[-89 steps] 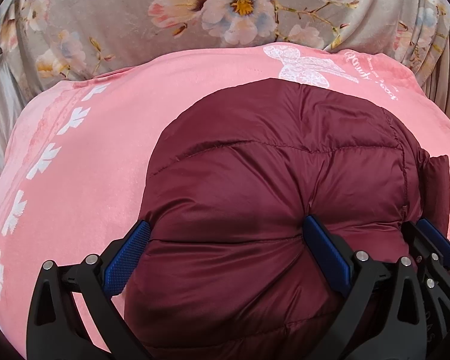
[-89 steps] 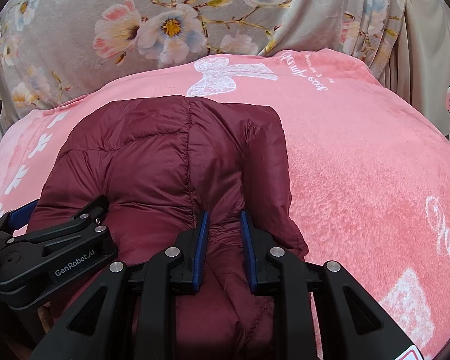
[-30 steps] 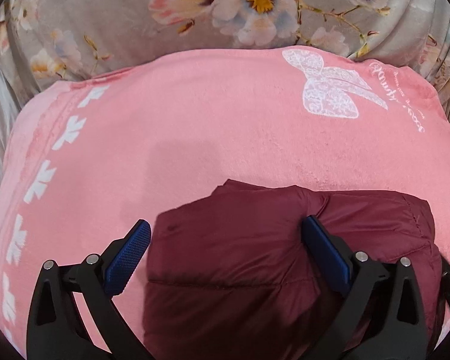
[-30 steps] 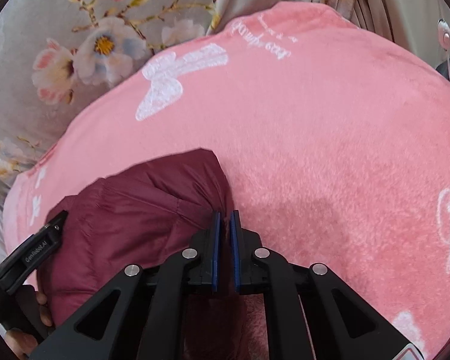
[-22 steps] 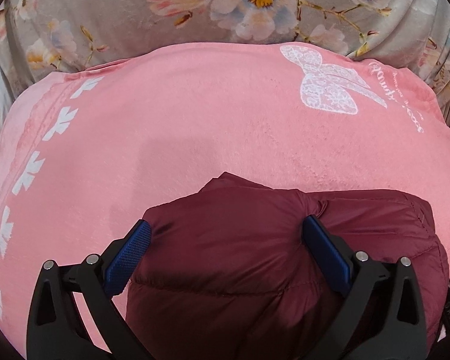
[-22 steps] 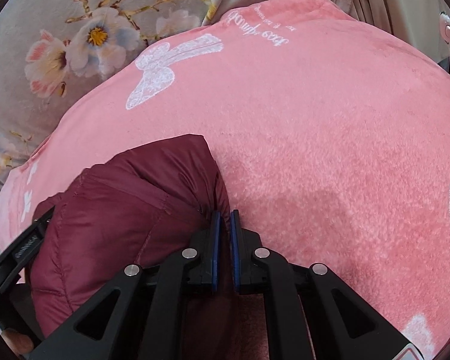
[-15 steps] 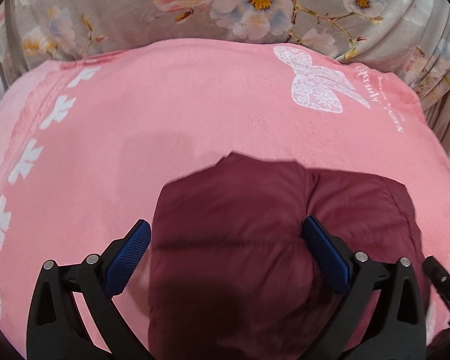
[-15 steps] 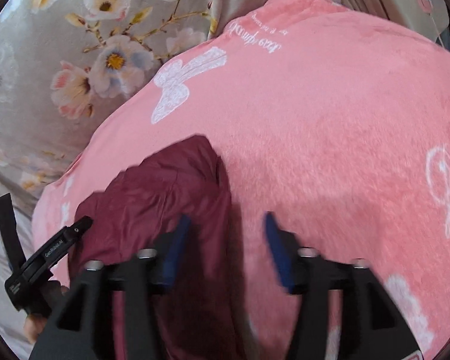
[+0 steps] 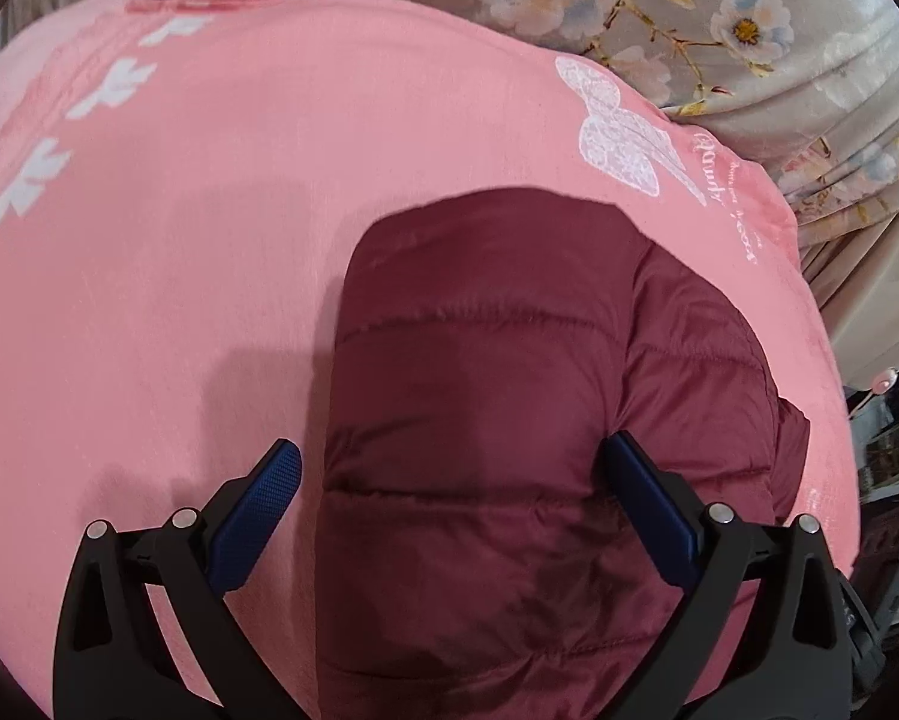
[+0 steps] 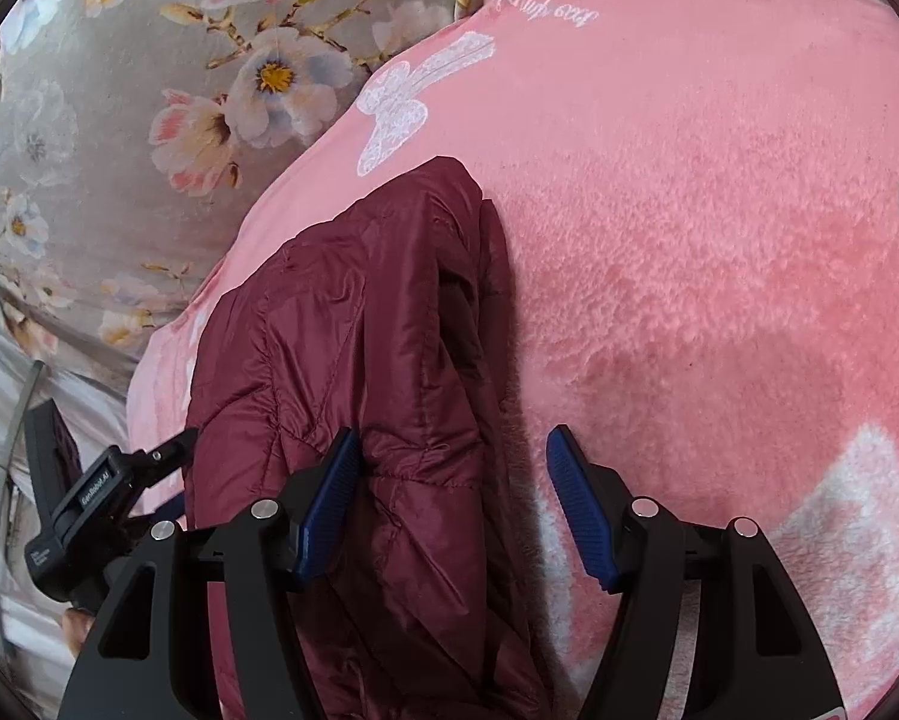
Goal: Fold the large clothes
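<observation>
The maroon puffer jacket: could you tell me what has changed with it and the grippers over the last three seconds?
The right gripper let go of the jacket, now folded shorter. The left gripper is open as before, and the pink blanket is unchanged.

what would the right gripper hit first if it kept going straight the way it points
Most likely the folded maroon puffer jacket, whose right edge lies between the open right gripper fingers; the pink blanket lies beneath. Depth is unclear.

Pink blanket [image 9: 221,192] (white bow print) against grey floral fabric [image 10: 89,138].
</observation>
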{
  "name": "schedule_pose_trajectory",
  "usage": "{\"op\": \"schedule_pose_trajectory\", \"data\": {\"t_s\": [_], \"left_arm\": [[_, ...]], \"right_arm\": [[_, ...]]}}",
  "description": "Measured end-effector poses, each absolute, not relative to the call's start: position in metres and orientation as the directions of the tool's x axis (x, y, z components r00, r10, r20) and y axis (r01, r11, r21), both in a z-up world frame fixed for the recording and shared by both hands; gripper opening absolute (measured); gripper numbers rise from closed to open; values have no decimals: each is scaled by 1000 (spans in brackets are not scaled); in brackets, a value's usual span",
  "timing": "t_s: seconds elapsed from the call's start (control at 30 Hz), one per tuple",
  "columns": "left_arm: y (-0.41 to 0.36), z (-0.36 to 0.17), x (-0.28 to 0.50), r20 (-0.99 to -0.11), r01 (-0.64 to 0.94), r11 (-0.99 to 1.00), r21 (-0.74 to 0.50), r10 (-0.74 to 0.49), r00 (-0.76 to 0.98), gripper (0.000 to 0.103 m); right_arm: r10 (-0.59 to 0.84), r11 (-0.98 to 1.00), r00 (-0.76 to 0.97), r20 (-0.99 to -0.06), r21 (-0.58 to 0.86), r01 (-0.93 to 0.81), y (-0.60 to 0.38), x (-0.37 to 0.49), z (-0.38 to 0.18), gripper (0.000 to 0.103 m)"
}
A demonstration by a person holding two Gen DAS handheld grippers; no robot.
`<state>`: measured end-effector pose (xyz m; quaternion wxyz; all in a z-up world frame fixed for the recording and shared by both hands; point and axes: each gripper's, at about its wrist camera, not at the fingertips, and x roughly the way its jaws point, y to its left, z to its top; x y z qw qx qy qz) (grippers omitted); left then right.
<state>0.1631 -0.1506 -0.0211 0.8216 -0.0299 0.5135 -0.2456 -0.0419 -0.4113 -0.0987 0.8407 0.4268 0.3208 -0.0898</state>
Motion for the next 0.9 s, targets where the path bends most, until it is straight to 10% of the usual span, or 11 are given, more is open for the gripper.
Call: {"op": "schedule_pose_trajectory", "data": {"t_s": [0.23,0.47,0.7,0.9], "left_arm": [[-136,-55,175,-766,305,797,-521,-594,244,98],[-149,-51,166,-767,385,795,-468,-582,270,97],[-148,-21,149,-746,477,783,-401,-580,325,51],[-140,39,113,-660,604,713,-357,-650,377,43]], "right_arm": [[157,623,797,-583,685,378,-413,-38,-102,65],[231,591,815,-532,742,317,-413,-26,-107,50],[173,641,823,-541,696,323,-397,-30,-82,17],[108,700,888,-447,669,251,-374,-62,-27,14]]}}
